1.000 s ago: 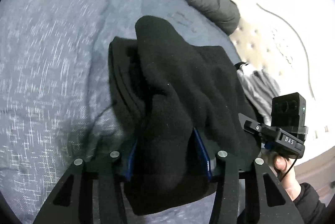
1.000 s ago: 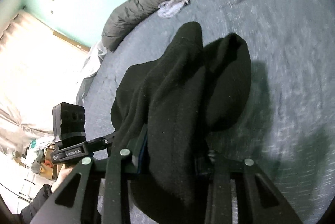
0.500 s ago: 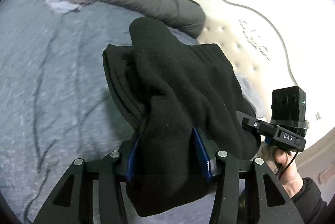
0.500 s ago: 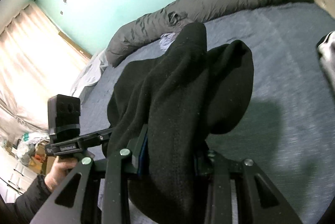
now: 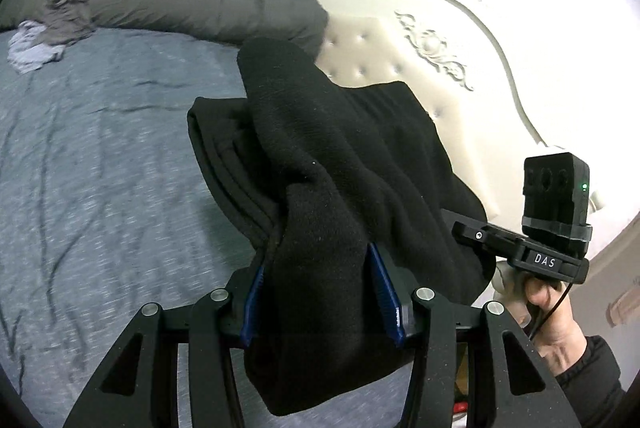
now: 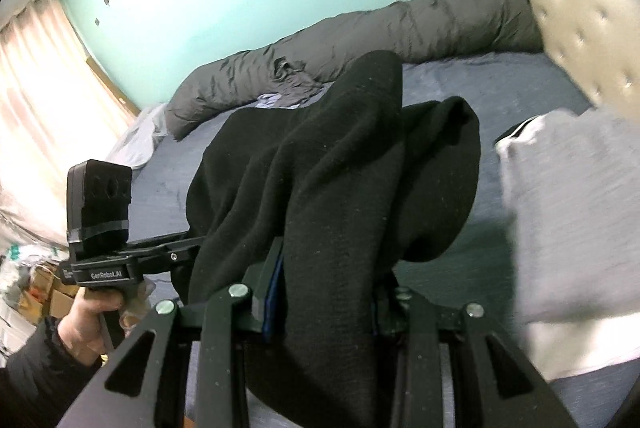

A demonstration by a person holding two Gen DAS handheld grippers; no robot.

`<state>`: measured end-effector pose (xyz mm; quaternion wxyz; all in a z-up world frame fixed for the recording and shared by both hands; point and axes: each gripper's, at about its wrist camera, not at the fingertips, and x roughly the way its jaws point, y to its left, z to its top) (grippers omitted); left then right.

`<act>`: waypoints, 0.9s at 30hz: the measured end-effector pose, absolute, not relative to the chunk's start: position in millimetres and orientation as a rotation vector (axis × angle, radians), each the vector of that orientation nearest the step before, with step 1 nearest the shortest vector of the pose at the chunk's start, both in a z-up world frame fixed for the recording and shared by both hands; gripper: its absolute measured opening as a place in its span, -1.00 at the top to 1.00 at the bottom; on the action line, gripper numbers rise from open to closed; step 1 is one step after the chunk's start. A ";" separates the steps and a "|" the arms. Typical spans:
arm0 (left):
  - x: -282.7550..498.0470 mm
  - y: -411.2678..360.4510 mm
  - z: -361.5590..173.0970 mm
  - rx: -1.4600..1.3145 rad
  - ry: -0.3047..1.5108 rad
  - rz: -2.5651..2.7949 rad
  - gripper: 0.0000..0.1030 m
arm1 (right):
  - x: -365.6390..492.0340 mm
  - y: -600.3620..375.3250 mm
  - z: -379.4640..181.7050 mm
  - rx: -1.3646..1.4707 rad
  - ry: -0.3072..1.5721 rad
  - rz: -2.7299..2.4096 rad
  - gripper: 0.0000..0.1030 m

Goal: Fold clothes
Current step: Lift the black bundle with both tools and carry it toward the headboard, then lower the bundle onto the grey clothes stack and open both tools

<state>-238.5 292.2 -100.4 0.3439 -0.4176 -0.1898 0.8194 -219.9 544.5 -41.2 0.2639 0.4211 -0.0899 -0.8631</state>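
The left gripper (image 5: 320, 292) tilts downward, its blue-padded fingers (image 5: 382, 288) clamped on a thick fold of the black garment (image 5: 340, 148). The right gripper (image 6: 328, 300) tilts down too, its fingers (image 6: 274, 292) pinching the same cloth. A bare hand (image 5: 554, 320) in a dark sleeve (image 5: 592, 376) grips each handle.

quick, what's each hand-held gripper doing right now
Left hand-held gripper: closed on the thick black fleece garment, held above the bed.
Right hand-held gripper: closed on the same black garment.
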 end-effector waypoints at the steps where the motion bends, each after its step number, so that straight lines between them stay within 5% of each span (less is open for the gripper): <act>1: -240.4 301.4 -96.5 -1.078 -0.491 2.125 -0.01 | -219.9 553.0 -36.1 1.135 -0.232 -2.344 0.37; 17: -283.7 459.7 -45.7 -0.999 -0.451 2.064 -0.01 | -250.4 686.3 21.4 1.124 -0.109 -2.502 0.37; 27: -299.5 531.8 -66.9 -1.041 -0.473 2.031 -0.01 | -259.9 755.2 -9.4 1.156 -0.103 -2.541 0.36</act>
